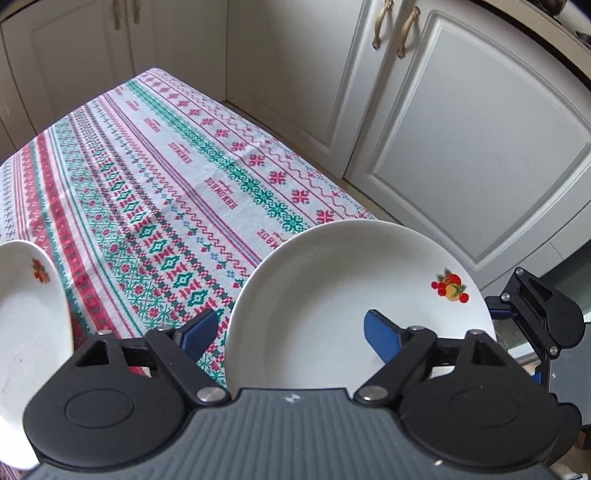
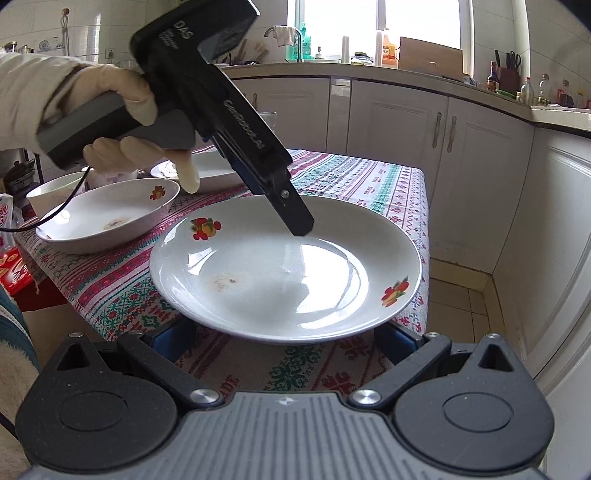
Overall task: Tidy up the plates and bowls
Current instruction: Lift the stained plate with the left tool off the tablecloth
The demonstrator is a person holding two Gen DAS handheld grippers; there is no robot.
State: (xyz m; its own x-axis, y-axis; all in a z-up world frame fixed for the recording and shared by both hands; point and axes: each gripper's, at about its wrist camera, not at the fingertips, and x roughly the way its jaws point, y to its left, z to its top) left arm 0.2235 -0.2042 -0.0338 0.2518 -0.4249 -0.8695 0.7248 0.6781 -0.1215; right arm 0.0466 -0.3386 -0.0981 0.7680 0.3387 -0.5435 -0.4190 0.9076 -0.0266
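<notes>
Tongs (image 1: 291,334) gaping over glossy round white plate (image 1: 332,295).

- A patterned tablecloth (image 1: 155,177) in red, green and white covers the table.
- White cabinet doors (image 1: 461,147) with curved handles stand to the right of the table.
- On the far counter (image 2: 332,66) are bottles, a wooden board (image 2: 430,59) and a knife block (image 2: 508,79).
- A window (image 2: 373,26) is behind the counter.

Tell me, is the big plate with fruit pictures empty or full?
Empty. The plate holds no food; the right wrist view shows only a brownish stain and window reflections inside it.
</notes>
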